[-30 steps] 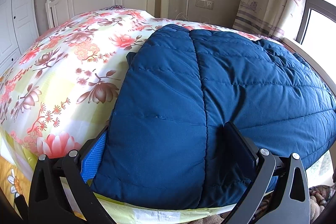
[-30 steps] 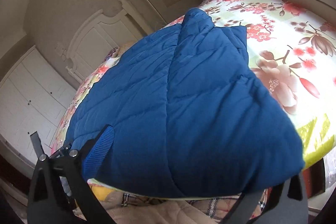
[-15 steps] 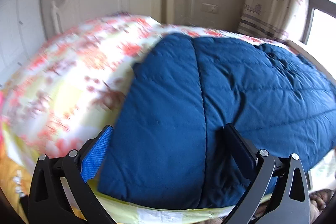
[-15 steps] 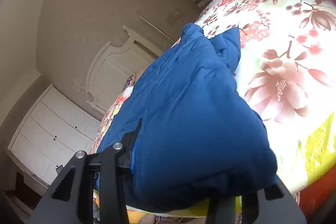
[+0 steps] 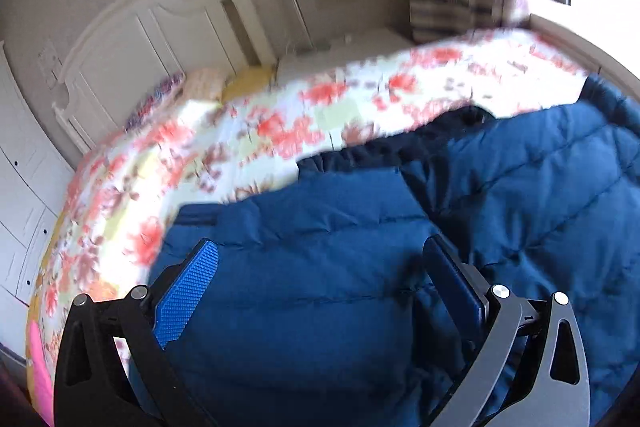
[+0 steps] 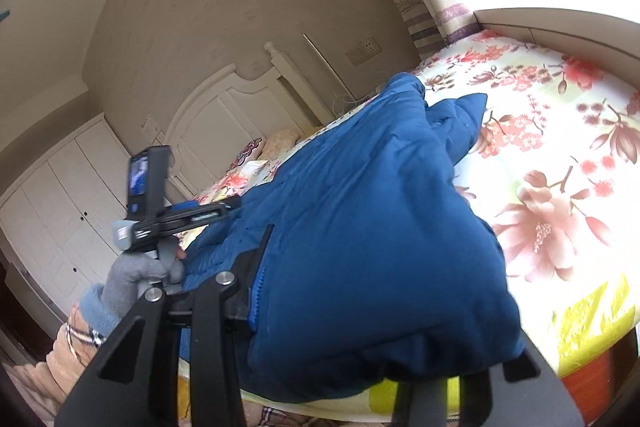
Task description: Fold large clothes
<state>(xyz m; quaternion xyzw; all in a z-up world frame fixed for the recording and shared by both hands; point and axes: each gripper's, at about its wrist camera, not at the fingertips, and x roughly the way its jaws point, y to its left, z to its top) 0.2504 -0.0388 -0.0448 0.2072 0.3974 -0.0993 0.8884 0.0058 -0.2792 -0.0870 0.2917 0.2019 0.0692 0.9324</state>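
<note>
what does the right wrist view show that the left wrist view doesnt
Only the right wrist view shows the person's grey-gloved left hand holding the other gripper unit, the wardrobe doors, and the right gripper bunching a lifted fold of the blue puffer jacket.
Only the left wrist view shows the left gripper, its fingers spread wide over the jacket, and a darker inner layer at its far edge.
Both show the jacket, the floral bedspread and the white headboard.

Jacket (image 5: 360, 287): quilted blue cloth, matt, puffy w/ stitched seams. Bedsheet (image 6: 560, 187): smooth floral cloth. Left tool (image 5: 320, 279): matt black plastic, shiny metal rivets, blue pad w/ rough ribbed texture at 9 o'clock. Headboard (image 6: 224, 107): white painted wood, satin.
</note>
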